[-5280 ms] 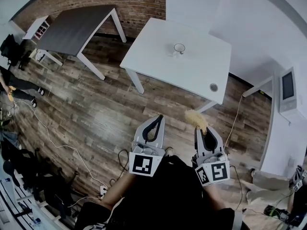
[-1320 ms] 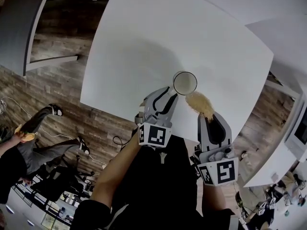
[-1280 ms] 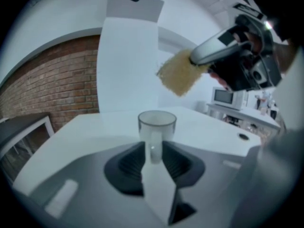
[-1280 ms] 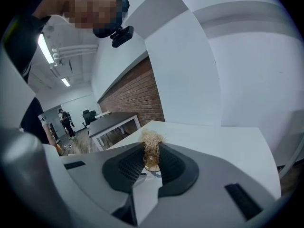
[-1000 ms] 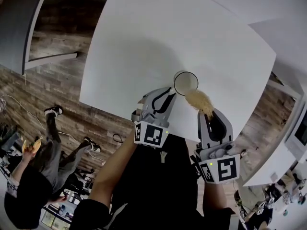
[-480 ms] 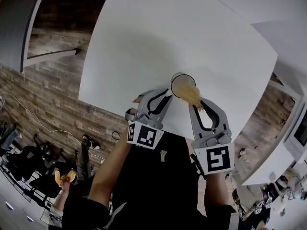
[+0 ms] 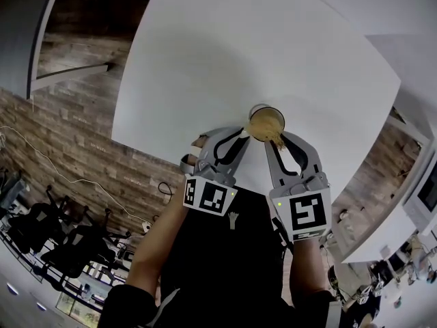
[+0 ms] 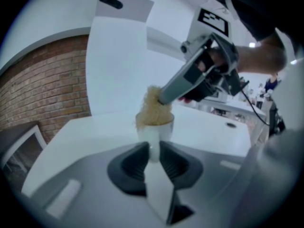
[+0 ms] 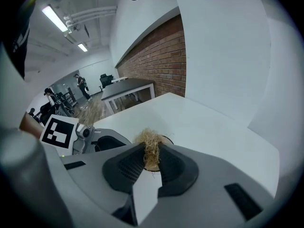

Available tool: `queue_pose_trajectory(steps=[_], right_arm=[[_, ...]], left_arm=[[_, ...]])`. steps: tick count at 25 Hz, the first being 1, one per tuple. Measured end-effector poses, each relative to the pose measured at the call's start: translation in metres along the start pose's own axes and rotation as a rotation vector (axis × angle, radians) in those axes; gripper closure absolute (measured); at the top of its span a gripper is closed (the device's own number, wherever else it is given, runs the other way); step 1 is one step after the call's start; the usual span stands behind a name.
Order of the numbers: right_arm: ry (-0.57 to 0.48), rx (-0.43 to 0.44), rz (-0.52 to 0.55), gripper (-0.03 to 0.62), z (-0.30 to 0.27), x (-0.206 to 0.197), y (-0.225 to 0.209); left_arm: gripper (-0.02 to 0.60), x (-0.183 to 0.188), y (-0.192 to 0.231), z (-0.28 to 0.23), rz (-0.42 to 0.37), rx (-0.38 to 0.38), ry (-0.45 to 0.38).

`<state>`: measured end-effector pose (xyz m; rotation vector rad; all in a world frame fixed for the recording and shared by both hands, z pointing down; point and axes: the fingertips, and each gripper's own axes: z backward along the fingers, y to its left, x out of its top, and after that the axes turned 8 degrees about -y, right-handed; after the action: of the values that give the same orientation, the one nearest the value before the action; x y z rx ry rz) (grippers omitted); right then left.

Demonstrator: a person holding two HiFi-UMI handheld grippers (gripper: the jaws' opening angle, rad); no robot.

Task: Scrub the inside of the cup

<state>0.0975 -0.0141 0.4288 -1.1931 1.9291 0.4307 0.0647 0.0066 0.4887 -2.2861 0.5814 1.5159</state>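
Observation:
A small white cup (image 7: 267, 115) stands near the front edge of the white table (image 7: 239, 46). My left gripper (image 7: 244, 135) is at the cup's left side. In the left gripper view its jaws (image 8: 153, 148) are shut on the lower near side of the cup (image 8: 156, 129). My right gripper (image 7: 276, 140) comes in from the right, shut on a tan fibrous scrubber (image 7: 265, 124). The scrubber fills the cup's mouth and bulges above the rim (image 8: 153, 109). In the right gripper view the scrubber (image 9: 149, 139) sits between the pads, with the cup's rim (image 9: 165, 137) just behind it.
A dark grey table (image 7: 20, 19) stands at the far left over wood flooring (image 7: 75, 135). Black office chairs (image 7: 41, 231) are at the lower left. A round grommet (image 8: 231, 125) lies in the white table top. A brick wall (image 9: 161, 56) lies beyond.
The right gripper has moved forward and left, carrying the scrubber from beside the cup into its mouth. The left gripper stays at the cup. A person walking at the left has gone.

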Motion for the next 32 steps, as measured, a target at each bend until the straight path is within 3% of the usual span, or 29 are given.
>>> queue_pose_trajectory(steps=[7,14,17,22,32], right_arm=[[0.103,-0.027,0.071,0.539,-0.012,-0.016,-0.005],[0.09,-0.057,0.091,0.537,0.002,-0.004,-0.014],[0.092,-0.072,0.149,0.537,0.01,0.001,-0.013],[0.139,-0.11,0.28,0.537,0.015,0.0,-0.008],[0.219,-0.098,0.332,0.539,-0.008,-0.021,0.003]], left_arm=[[0.509,-0.002,-0.002,0.001,-0.009,0.007,0.01],[0.509,-0.001,-0.003,0.002,0.007,0.026,0.018],[0.509,-0.001,-0.003,0.001,0.008,0.031,0.021],[0.509,-0.001,-0.002,0.001,0.006,0.034,0.023],[0.509,0.0,-0.004,0.002,0.004,0.043,0.031]])
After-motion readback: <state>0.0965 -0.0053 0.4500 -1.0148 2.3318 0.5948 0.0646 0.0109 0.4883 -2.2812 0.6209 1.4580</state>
